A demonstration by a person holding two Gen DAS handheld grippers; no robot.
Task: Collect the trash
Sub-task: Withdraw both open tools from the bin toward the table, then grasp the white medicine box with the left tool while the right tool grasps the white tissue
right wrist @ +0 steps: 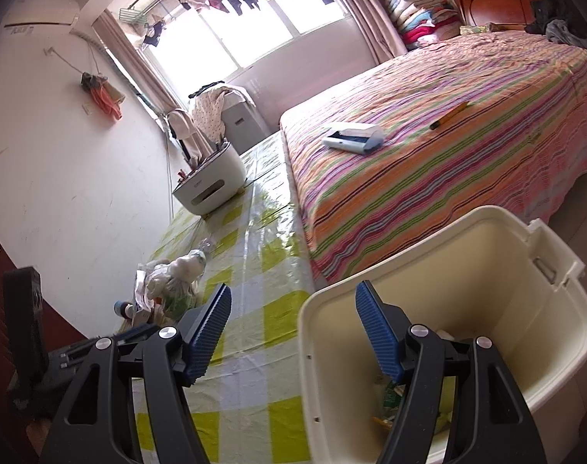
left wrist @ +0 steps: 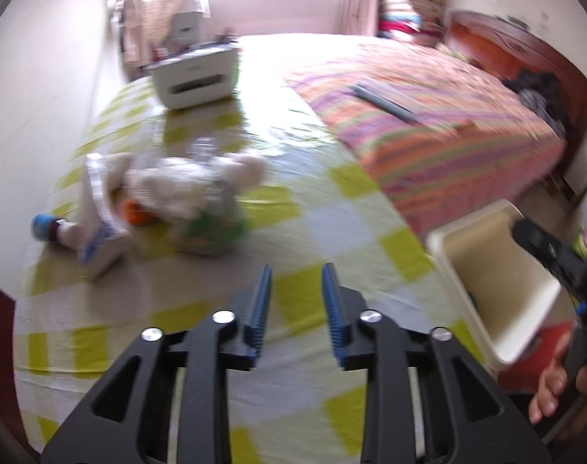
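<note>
A pile of trash lies on the green-and-white checked tablecloth: crumpled white tissue, a clear plastic bag, a small carton, a blue-capped bottle and something orange. The pile also shows in the right wrist view. My left gripper is open and empty, short of the pile. My right gripper is open and empty over the near rim of a cream bin. The bin holds some scraps at its bottom. It shows at the right in the left wrist view.
A white box-shaped appliance stands at the table's far end. A bed with a striped cover runs along the table's right side, with a white case and a pen on it. A wall is on the left.
</note>
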